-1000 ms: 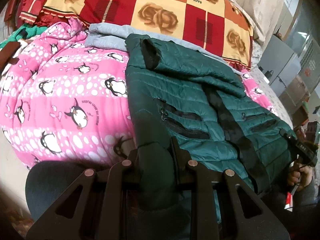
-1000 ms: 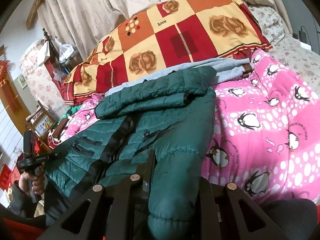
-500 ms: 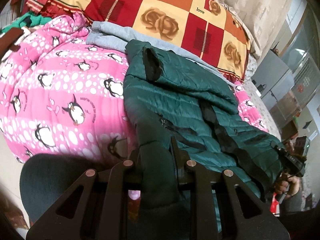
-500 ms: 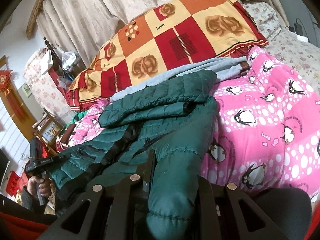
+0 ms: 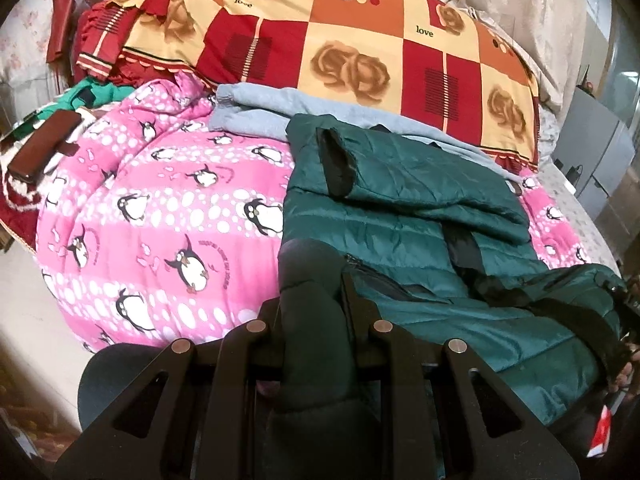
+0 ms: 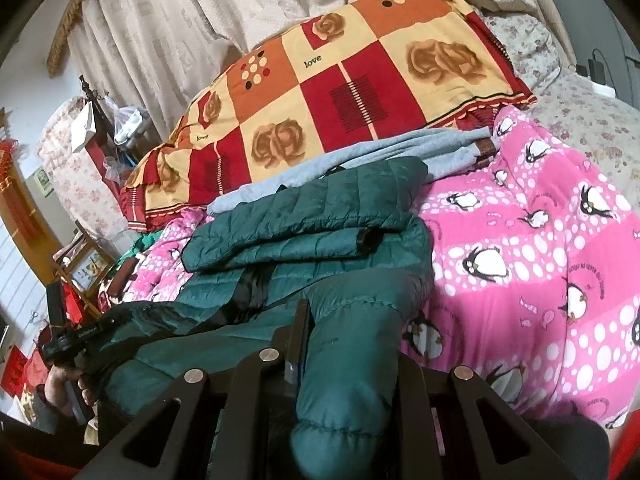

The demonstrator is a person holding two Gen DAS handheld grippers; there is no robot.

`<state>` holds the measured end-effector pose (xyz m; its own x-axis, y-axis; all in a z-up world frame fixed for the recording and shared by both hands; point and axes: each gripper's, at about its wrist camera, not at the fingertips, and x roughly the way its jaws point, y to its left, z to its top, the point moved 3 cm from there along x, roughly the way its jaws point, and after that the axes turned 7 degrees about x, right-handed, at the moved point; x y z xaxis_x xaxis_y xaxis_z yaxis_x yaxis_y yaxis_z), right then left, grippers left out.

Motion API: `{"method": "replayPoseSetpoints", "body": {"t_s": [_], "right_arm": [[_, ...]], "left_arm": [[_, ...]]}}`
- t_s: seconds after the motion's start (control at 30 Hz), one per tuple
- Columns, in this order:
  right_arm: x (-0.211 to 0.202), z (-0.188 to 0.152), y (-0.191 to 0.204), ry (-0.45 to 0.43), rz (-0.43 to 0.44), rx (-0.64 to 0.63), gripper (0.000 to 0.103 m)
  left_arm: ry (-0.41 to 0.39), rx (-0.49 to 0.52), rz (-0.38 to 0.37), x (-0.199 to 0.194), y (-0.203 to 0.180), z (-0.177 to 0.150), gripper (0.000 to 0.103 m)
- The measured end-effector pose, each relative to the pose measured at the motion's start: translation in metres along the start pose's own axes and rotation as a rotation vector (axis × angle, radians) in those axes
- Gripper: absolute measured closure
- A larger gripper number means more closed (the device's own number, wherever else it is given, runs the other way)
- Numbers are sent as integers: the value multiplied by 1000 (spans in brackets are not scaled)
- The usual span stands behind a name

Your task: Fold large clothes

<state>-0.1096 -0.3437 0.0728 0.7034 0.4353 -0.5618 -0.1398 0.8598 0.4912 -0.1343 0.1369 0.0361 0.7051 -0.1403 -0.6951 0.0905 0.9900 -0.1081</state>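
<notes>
A dark green quilted puffer jacket [image 5: 408, 232] lies on a pink penguin blanket [image 5: 168, 216], one sleeve folded across its upper part. My left gripper [image 5: 314, 292] is shut on a bunched corner of the jacket's near edge. My right gripper [image 6: 352, 320] is shut on the other near corner of the jacket [image 6: 320, 240]. Both hold the hem lifted off the bed, and the fabric between them sags. The right gripper shows at the far right of the left wrist view [image 5: 628, 312]. The left gripper shows at the far left of the right wrist view [image 6: 64, 336].
A grey garment [image 5: 280, 112] lies folded behind the jacket. A red, orange and cream checked quilt [image 5: 352, 40] is piled at the back. The pink blanket [image 6: 540, 248] also shows in the right wrist view. A brown object [image 5: 40, 148] lies at the left, furniture [image 5: 600, 160] at the right.
Both grippers have risen and moved toward the back of the bed with the jacket's near edge. The hem now bunches closer to the folded sleeve.
</notes>
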Motion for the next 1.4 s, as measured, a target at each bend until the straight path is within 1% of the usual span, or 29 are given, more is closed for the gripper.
{"method": "replayPoseSetpoints", "body": {"t_s": [0.2, 0.4, 0.57, 0.97, 1.07, 1.13, 1.23, 1.4], "right_arm": [[8, 7, 0, -9, -26, -16, 89], [13, 10, 3, -22, -44, -39, 89], [18, 17, 2, -30, -57, -25, 89], [-4, 44, 21, -121, -34, -62, 89], [-11, 50, 25, -157, -17, -65, 89], [-15, 55, 27, -186, -7, -65, 89], [-12, 61, 27, -210, -9, -69, 89], [4, 82, 22, -234, -9, -55, 89]], "left_arm": [[-6, 24, 17, 0, -5, 4, 85], [1, 21, 25, 5, -5, 5, 85], [-15, 13, 12, 3, -5, 15, 85], [-190, -20, -55, -30, -2, 44, 85], [-238, -39, -70, -40, -2, 53, 85], [-261, -71, -93, -43, 1, 60, 85], [-290, -123, -117, -40, 6, 74, 85], [-309, -189, -117, -16, 13, 105, 85]]}}
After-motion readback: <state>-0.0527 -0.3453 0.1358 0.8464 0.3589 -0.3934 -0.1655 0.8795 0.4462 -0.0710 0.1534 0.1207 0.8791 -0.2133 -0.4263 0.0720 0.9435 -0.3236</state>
